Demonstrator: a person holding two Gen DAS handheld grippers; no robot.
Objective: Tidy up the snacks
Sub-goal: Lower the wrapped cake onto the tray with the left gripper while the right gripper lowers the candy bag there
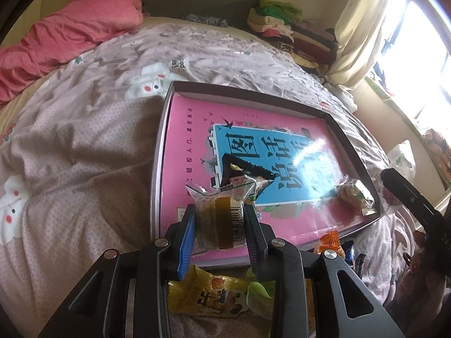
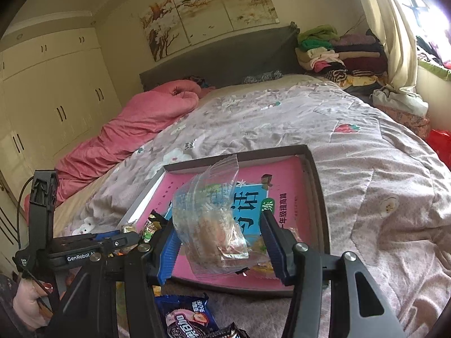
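My left gripper (image 1: 220, 211) is shut on a clear-wrapped brown pastry (image 1: 217, 219) with a barcode label, held over the near edge of a shallow dark box tray (image 1: 160, 152) lined in pink and blue. A black snack packet (image 1: 245, 171) lies in the tray just beyond it. My right gripper (image 2: 218, 222) is shut on a clear-wrapped pale pastry (image 2: 211, 225), its wrapper standing up over the tray (image 2: 318, 186). Another clear-wrapped snack (image 1: 352, 194) sits by the tray's near right corner, beside part of the right gripper (image 1: 406, 194).
The tray rests on a bed with a grey floral quilt (image 1: 84, 146). Loose snacks lie in front of it: a yellow bag (image 1: 220, 295), an orange packet (image 1: 329, 242), a blue cookie packet (image 2: 186, 318). A pink duvet (image 2: 135, 124) and folded clothes (image 2: 338, 56) lie farther back.
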